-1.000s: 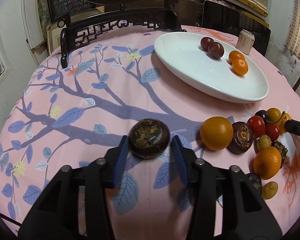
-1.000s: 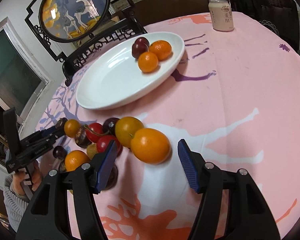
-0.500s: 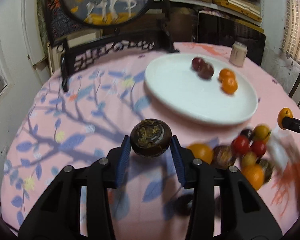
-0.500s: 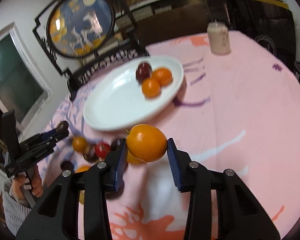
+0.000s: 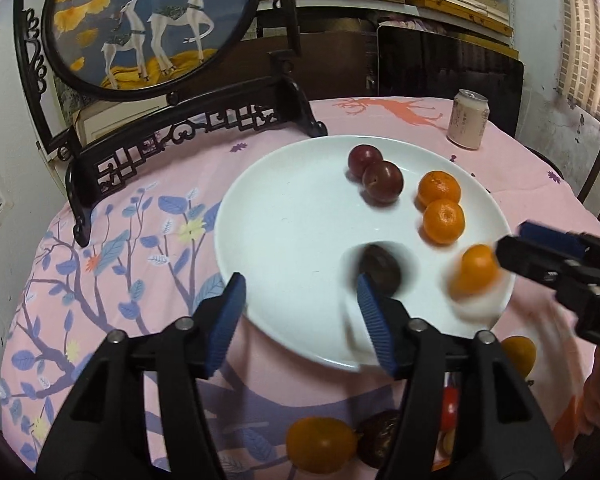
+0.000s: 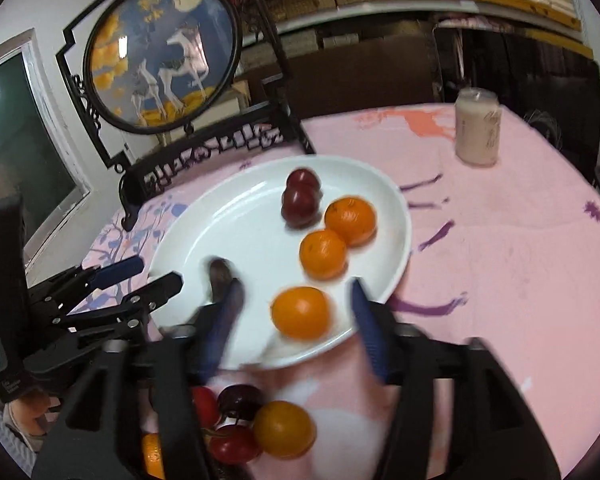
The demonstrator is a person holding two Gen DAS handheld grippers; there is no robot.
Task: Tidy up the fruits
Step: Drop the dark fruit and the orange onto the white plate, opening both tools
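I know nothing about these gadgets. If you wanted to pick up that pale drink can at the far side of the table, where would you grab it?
Probably around its middle. The can stands upright on the pink tablecloth, apart from the white plate, so its straight round sides are free. I would bring a tool in level from the near side, one finger on each side of the body, since the top rim offers little to pinch.

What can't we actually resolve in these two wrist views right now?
- Dark fruit on the white plate: motion-blurred in both views; kind unclear.
- Orange fruit just dropped: smeared in left view; at rest or rolling, unclear.
- Fruit pile off the plate: hidden behind tongs' arms, cut by bottom edge; count unclear.
- Can label: too blurred.
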